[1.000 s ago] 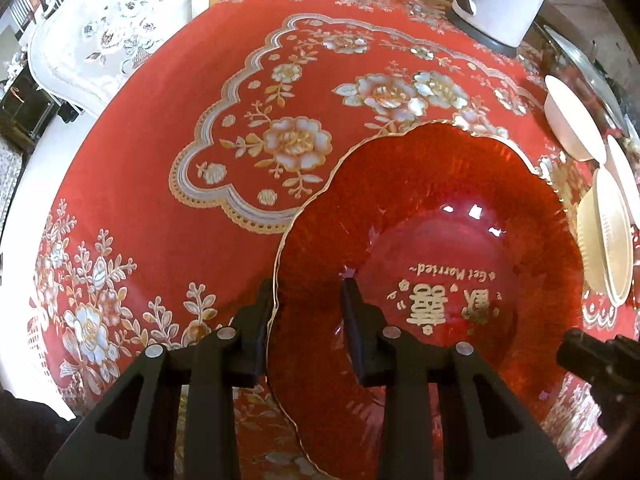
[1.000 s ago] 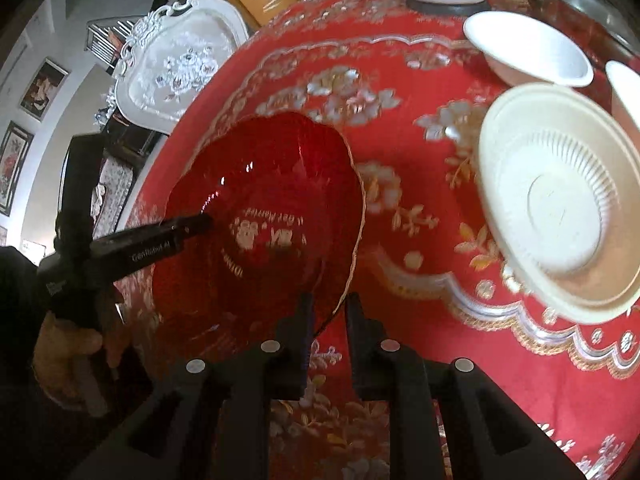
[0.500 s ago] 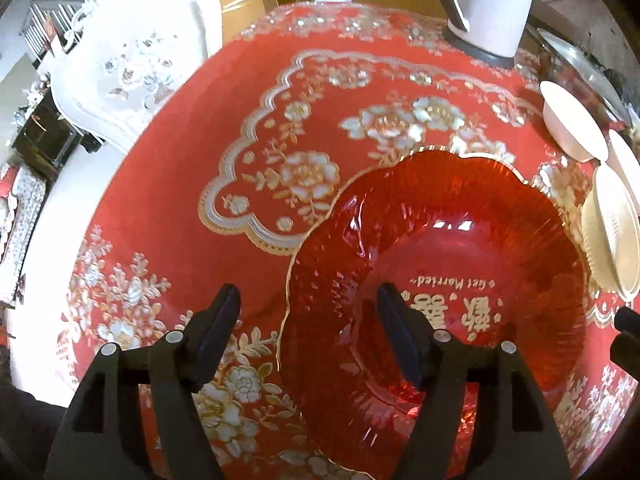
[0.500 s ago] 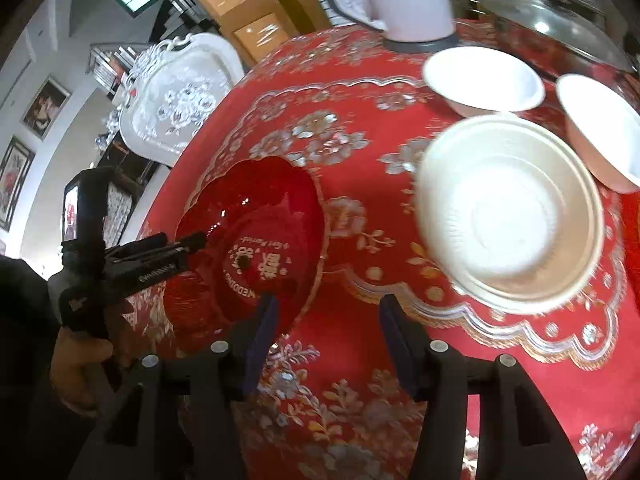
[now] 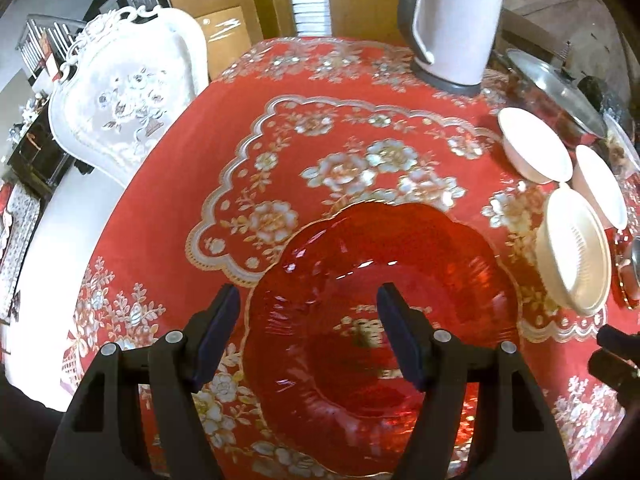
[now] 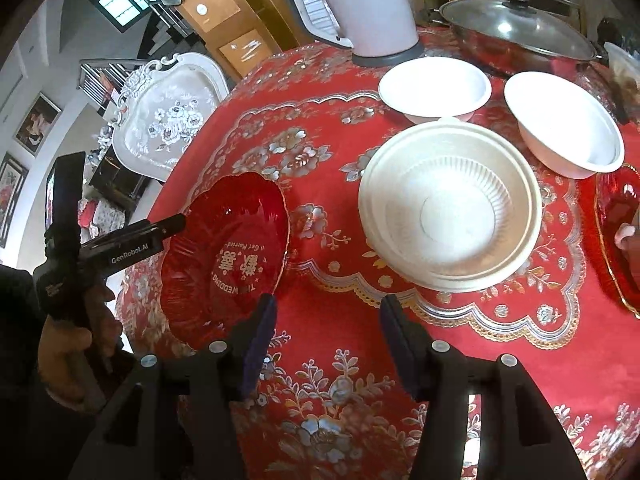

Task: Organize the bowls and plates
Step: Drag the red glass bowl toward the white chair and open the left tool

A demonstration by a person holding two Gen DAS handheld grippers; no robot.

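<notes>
A red glass plate [image 5: 380, 320] with gold lettering and a scalloped gold rim lies on the red floral tablecloth. My left gripper [image 5: 310, 312] is open, its fingers straddling the plate's near-left rim without touching it. In the right wrist view the same plate [image 6: 228, 252] sits at the table's left side. My right gripper [image 6: 330, 316] stands open just right of it, over bare cloth. A cream ribbed bowl [image 6: 448, 208] and two white bowls [image 6: 434, 88] [image 6: 564, 128] stand further right. The left gripper [image 6: 176, 224] shows at the plate's far rim, held by a hand [image 6: 68, 344].
A white kettle [image 5: 452, 20] and a lidded steel pot [image 6: 516, 28] stand at the back of the table. Another red plate [image 6: 616, 232] is cut off at the right edge. A white ornate chair [image 5: 124, 92] stands by the table's left edge.
Both grippers, which were shut on opposite rims of the red plate, have opened and drawn back. The plate now lies free on the cloth.
</notes>
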